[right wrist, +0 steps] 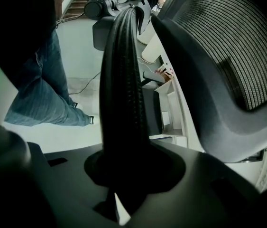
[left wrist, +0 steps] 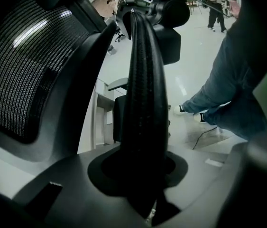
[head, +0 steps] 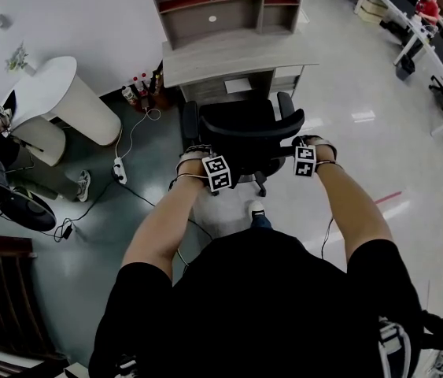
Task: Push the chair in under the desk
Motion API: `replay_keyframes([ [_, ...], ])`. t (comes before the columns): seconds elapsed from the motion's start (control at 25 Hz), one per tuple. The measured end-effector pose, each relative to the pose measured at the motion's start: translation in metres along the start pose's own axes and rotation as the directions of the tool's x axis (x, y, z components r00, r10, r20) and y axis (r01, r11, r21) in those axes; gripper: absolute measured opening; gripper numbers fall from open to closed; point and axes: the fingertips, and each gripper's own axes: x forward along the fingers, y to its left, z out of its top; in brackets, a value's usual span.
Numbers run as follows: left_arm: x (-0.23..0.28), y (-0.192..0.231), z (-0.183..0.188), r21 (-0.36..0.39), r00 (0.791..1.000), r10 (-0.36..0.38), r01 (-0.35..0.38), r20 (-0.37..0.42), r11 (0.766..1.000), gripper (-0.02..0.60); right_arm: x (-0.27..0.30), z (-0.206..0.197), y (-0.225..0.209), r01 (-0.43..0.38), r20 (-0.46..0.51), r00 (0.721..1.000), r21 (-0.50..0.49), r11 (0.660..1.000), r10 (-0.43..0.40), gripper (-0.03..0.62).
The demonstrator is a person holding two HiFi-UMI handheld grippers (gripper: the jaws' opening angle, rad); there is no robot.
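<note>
A black mesh-backed office chair point(head: 245, 132) stands in front of the grey desk point(head: 237, 57), its seat partly under the desktop. I stand behind the chair with both arms stretched out to the top of its back. My left gripper point(head: 199, 154) is shut on the left part of the backrest's rim point(left wrist: 142, 103), which runs up between the jaws, with the mesh point(left wrist: 29, 70) to its left. The right gripper point(head: 308, 143) is shut on the right part of the same rim point(right wrist: 124, 89), and the mesh point(right wrist: 223, 37) shows to its right.
A shelf hutch point(head: 221, 2) stands on the desk. Bottles point(head: 138, 89) sit on the floor by its left side. A power strip point(head: 119, 170) with cables lies left of the chair, near a white round table point(head: 56, 93) and a black fan point(head: 12, 203). More desks point(head: 433, 38) stand far right.
</note>
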Motion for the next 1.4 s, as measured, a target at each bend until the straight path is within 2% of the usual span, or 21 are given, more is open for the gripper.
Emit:
replay_keyframes([
  [0.76, 0.043, 0.096, -0.001, -0.057, 1.0, 0.006, -0.008, -0.029, 0.998, 0.103, 0.046, -0.008, -0.113, 0.01, 0.026, 1.0, -0.05, 0.999, -0.009, 0.095],
  [1.4, 0.066, 0.14, -0.001, -0.089, 0.999, 0.018, -0.022, -0.041, 0.996, 0.104, 0.073, -0.013, -0.166, 0.013, 0.036, 0.999, -0.078, 0.997, -0.01, 0.098],
])
